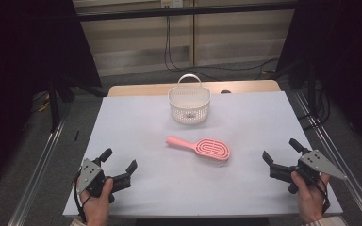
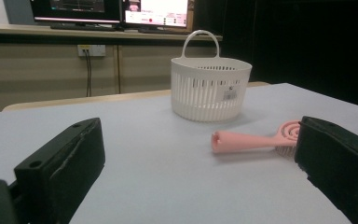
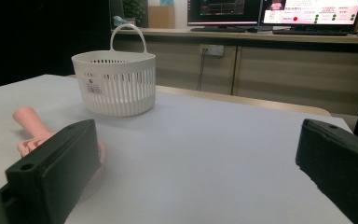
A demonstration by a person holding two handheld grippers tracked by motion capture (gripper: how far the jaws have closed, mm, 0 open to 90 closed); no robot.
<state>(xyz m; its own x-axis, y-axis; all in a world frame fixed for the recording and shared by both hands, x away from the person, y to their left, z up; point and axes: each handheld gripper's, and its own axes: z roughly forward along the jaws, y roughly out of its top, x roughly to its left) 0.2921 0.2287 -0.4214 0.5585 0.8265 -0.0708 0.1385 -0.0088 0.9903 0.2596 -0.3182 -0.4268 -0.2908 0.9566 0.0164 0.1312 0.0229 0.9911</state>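
A pink hairbrush (image 1: 201, 148) lies flat near the middle of the white table, its handle pointing left. Behind it stands a white slotted basket (image 1: 189, 104) with an upright handle, empty as far as I can see. My left gripper (image 1: 119, 159) rests at the table's front left, open, nothing between its jaws. My right gripper (image 1: 280, 150) rests at the front right, open and empty as well. The left gripper view has the hairbrush (image 2: 251, 140) and basket (image 2: 210, 87) ahead of the left gripper (image 2: 200, 163). From the right gripper (image 3: 196, 163), the brush handle (image 3: 30, 122) pokes out behind the left jaw, basket (image 3: 114, 83) beyond.
The white table cover (image 1: 136, 117) ends on a wooden edge (image 1: 146, 88) behind the basket. Metal rails run along both sides of the table. Monitors (image 2: 109, 9) and a bench stand beyond the far end. A person's hands hold both grippers at the near edge.
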